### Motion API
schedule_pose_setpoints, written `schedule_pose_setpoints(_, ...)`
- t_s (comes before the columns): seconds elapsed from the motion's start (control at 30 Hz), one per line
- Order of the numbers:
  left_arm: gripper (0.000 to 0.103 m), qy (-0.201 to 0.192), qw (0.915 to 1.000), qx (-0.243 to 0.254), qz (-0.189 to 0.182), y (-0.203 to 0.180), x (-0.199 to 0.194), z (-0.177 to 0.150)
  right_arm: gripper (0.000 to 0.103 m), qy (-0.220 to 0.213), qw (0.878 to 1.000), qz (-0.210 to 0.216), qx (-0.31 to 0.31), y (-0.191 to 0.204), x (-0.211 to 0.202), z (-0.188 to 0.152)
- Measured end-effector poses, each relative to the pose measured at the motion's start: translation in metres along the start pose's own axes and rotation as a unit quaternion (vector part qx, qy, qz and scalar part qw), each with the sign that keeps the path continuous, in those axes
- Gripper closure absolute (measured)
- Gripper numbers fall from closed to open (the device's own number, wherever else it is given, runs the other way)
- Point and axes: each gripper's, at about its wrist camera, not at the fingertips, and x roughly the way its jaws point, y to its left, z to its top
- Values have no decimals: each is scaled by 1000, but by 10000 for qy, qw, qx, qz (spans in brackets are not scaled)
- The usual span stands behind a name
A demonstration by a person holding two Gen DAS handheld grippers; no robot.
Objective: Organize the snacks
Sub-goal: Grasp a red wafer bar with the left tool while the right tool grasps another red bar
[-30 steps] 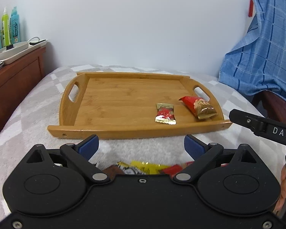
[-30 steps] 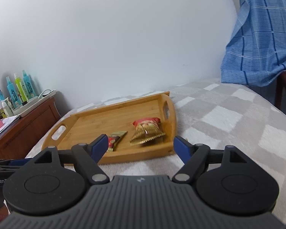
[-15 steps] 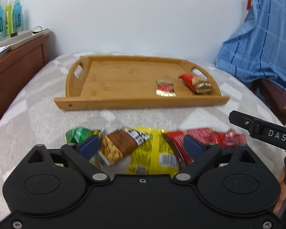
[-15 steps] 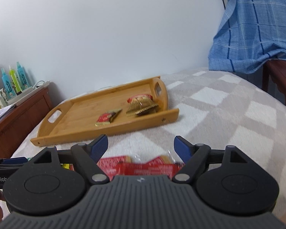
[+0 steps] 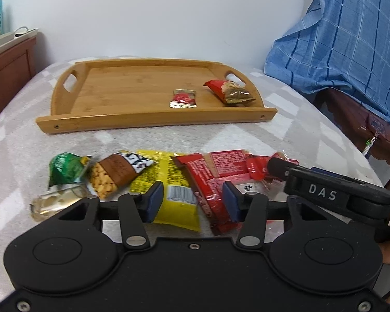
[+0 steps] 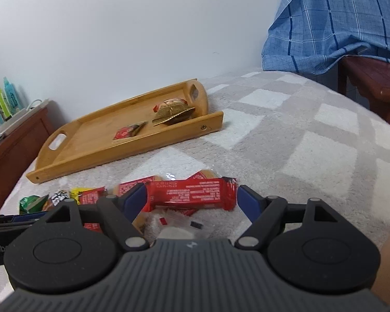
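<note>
A rectangular bamboo tray (image 5: 111, 96) with cut-out handles lies on the plush grey-and-white checked bed (image 6: 299, 140), at 12 o'clock from the left gripper (image 5: 192, 202). Two crinkly foil packets sit at its right end. Glossy loose wrappers (image 5: 169, 174) lie between tray and grippers. Both the left gripper and right gripper (image 6: 192, 200) are spread, released. Bare blanket extends toward 3 o'clock.

Plain white wall (image 5: 156, 13) behind grey-and-white checked plush blanket (image 6: 312, 135). Left of the blanket, reddish-brown wooden cabinet (image 5: 10, 62) topped by teal and green bottles (image 6: 2, 98). Right of the blanket, blue plaid cloth (image 5: 345, 41) draped over dark wooden furniture (image 5: 361, 122).
</note>
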Motion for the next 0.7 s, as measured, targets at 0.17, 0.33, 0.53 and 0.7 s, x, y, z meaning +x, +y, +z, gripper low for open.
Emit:
schedule_pose_setpoints(0.17,74,133,9998,-117,-42,-3,16,4,17,210,9998,-40,-30,-1,6,-1)
schedule_pose_setpoints(0.33,74,137,9998,-155,-40,-6,25,6,18,210,9996,70,189,-6,5,1)
schedule_pose_setpoints(0.53,75,72,10000,-26,43,-11,31,9,36,296,9990,201,265,-5,9,4)
schedule_pose_setpoints(0.7,75,30,9999,44,93,-14,34,10,40,367,9983,294,335,-6,16,10)
